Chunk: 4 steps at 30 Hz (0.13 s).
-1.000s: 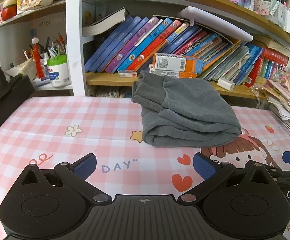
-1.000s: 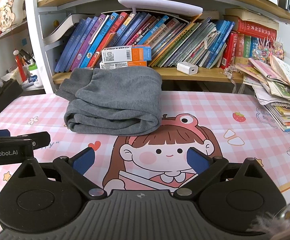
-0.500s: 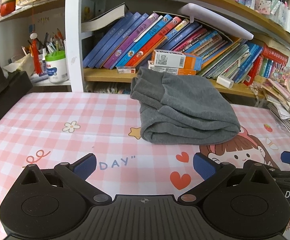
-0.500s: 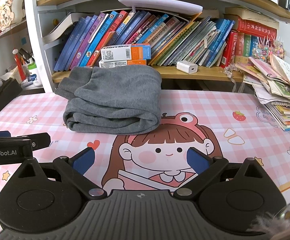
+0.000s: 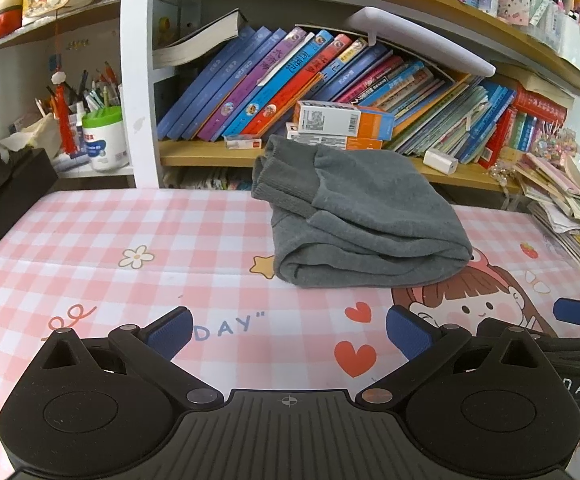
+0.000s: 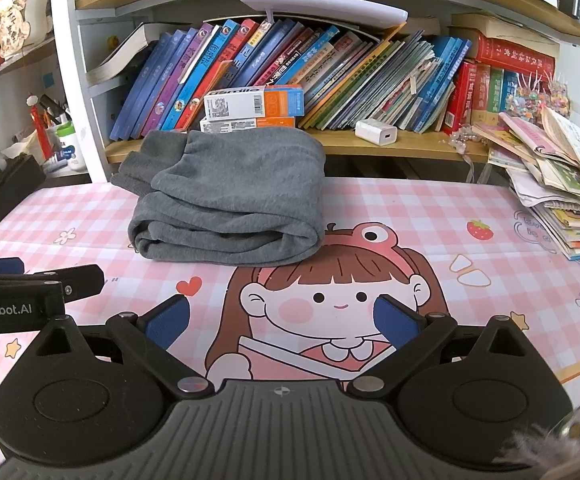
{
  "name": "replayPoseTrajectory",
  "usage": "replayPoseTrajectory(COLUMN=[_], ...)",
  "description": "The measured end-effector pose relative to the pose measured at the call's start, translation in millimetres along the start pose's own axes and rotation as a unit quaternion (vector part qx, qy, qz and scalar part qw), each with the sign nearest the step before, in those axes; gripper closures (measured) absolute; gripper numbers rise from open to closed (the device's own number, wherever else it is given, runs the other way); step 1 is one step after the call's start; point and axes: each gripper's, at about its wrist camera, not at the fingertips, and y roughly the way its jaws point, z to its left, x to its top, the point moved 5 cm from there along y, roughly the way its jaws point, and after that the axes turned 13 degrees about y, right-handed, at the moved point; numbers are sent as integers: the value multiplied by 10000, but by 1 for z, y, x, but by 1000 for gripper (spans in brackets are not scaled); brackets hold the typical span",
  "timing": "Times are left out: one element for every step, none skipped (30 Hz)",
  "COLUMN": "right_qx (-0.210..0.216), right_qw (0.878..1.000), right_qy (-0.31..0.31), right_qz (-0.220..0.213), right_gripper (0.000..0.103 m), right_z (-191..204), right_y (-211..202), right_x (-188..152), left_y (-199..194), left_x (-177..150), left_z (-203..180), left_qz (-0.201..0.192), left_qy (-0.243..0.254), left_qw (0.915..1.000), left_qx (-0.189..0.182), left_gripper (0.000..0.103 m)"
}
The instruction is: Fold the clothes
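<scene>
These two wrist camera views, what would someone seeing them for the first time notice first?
The folded grey knit garment stands out first, lying near the back of the pink checked cartoon tablecloth just in front of the wooden shelf of slanted colourful books. Next comes the big cartoon girl with a frog hat printed on the cloth, right ahead of the open right gripper. The left gripper is open too, holding nothing.

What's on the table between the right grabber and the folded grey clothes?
Nothing stands there. The right wrist view shows only the printed tablecloth, its cartoon girl, between the open right gripper and the grey garment.
</scene>
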Motion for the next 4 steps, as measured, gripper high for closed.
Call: replayPoseTrajectory(right_qx=[0,0,1,1], right_qw=[10000,10000,10000,10000], right_qy=[-1,-1,-2,-2], right_qz=[1,2,3,4], right_gripper=[4,4,4,4], right_z=[0,0,0,0], right_y=[0,0,0,0], right_x=[0,0,0,0], left_y=[0,0,1,2], left_x=[0,0,-1,-1], left_z=[0,0,0,0], left_qz=[3,16,45,73], left_qy=[-7,-17,-30,-43], left_qw=[10000,10000,10000,10000], left_qx=[-2,-10,-24,-38], left_gripper=[0,0,0,0])
